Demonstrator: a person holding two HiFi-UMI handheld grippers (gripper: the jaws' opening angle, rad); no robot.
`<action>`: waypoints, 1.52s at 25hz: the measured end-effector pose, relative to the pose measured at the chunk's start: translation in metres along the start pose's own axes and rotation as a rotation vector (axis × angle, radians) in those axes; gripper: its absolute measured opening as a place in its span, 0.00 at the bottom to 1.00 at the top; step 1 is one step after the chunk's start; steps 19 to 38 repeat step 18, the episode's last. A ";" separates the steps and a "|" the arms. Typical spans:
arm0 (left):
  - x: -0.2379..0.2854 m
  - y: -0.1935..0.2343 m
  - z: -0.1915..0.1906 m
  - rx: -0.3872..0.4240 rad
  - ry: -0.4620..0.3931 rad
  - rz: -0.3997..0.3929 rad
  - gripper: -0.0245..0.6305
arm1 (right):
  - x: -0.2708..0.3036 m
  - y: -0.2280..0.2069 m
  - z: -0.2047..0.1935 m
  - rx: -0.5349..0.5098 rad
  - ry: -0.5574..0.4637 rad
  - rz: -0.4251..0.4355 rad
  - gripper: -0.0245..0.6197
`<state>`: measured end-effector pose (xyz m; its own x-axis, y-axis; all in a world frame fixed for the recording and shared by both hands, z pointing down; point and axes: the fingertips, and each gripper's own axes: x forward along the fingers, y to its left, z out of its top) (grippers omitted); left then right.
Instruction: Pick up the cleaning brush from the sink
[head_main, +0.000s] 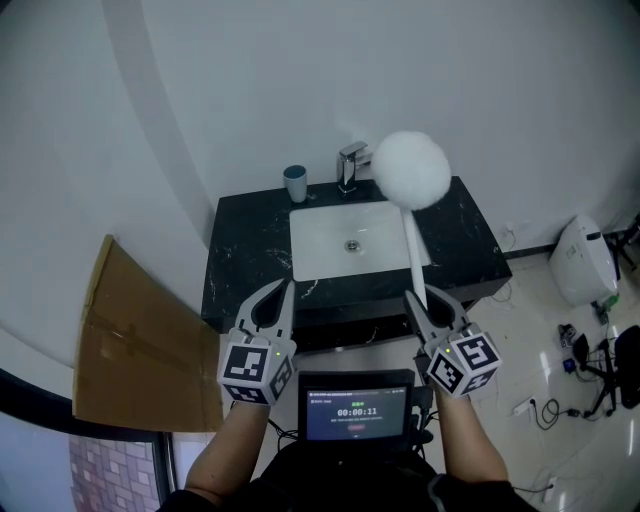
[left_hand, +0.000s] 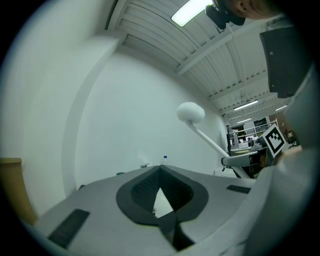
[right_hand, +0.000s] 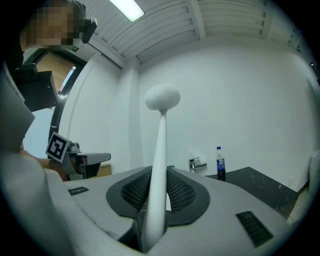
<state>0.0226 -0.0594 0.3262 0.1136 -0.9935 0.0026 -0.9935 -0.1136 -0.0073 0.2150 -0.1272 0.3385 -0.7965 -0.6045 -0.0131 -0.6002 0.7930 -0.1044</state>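
We hold the cleaning brush (head_main: 411, 170) by its handle in the right hand-held gripper (head_main: 418, 303), its fluffy head at upper centre, lifted over the sink (head_main: 320, 240). Our left hand-held gripper (head_main: 284, 294) is closed, empty.

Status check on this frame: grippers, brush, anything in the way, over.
Right gripper shut on cleaning brush handle. Left gripper shut, empty. Brush clear of sink, head uppermost. Nothing obstructing.

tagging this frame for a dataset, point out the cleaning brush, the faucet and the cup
cleaning brush (head_main: 411, 168): head view, on its fluffy white head
faucet (head_main: 350, 165): head view, on its chrome body
cup (head_main: 295, 187): head view, on its outer wall
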 end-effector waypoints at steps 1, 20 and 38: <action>0.000 0.000 0.000 -0.001 -0.004 -0.003 0.04 | 0.000 0.000 0.000 -0.003 0.002 0.000 0.12; -0.005 0.011 -0.002 -0.030 -0.014 0.012 0.04 | 0.003 0.005 -0.002 -0.015 0.002 -0.006 0.12; -0.005 0.011 -0.002 -0.030 -0.014 0.012 0.04 | 0.003 0.005 -0.002 -0.015 0.002 -0.006 0.12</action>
